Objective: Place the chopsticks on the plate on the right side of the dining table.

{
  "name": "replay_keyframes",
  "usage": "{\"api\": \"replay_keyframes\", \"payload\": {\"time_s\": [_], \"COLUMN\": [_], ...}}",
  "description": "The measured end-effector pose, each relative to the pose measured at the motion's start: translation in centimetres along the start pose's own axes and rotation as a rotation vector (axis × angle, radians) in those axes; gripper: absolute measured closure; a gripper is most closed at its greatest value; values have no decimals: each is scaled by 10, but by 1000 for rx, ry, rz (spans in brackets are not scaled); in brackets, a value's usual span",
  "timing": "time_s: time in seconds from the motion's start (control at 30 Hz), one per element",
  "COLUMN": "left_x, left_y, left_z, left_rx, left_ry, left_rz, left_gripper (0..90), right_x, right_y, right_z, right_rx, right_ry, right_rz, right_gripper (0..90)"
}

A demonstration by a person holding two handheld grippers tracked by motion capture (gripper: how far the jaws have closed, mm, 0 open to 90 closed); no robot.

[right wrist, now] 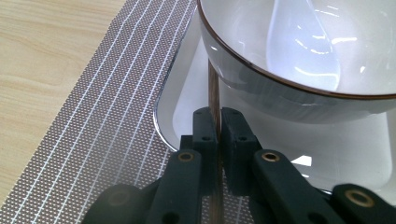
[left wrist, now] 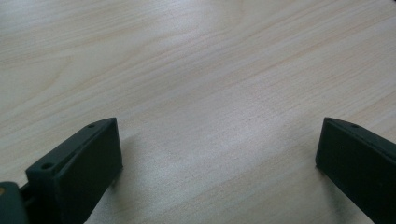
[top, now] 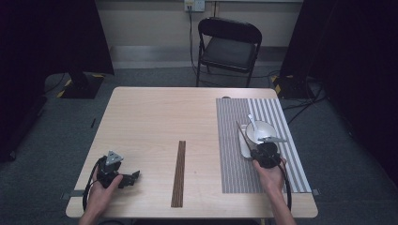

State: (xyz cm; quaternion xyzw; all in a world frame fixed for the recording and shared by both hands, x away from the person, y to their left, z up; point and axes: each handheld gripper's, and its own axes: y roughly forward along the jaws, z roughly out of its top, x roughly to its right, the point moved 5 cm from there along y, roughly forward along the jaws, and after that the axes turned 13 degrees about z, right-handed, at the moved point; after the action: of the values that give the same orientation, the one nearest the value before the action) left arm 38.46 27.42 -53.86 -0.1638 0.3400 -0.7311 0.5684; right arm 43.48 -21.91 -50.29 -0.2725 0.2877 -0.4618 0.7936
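My right gripper (right wrist: 218, 122) is shut on a thin brown chopstick (right wrist: 214, 86), which runs up between its jaws to the side of a white bowl (right wrist: 299, 95). The bowl has a dark rim, holds a white spoon (right wrist: 303, 42) and stands on a white plate (right wrist: 187, 100). From above, the right gripper (top: 257, 150) sits at the near edge of the bowl (top: 261, 132), with the chopstick (top: 241, 133) slanting over the plate (top: 244, 146). My left gripper (top: 133, 178) rests low at the table's front left. Its jaws stand wide open (left wrist: 219, 156) over bare wood.
A grey striped placemat (top: 237, 168) covers the right part of the wooden table (top: 155, 117). A long dark brown strip (top: 179, 173) lies at the front centre. A black folding chair (top: 228, 47) stands beyond the far edge.
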Motion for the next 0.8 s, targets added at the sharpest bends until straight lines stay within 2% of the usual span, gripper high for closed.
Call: {"api": "replay_keyframes", "payload": {"time_s": [0.7,0.8], "left_x": [0,0], "left_y": [0,0], "left_z": [0,0], "left_rx": [0,0], "left_ry": [0,-1], "left_rz": [0,0], "left_gripper": [0,0], "right_x": [1,-1], "right_y": [2,0], "right_z": [1,1], "right_rx": [13,21], "right_ry": [-1,6], "right_rz": [-4,-15], "right_gripper": [848,763]}}
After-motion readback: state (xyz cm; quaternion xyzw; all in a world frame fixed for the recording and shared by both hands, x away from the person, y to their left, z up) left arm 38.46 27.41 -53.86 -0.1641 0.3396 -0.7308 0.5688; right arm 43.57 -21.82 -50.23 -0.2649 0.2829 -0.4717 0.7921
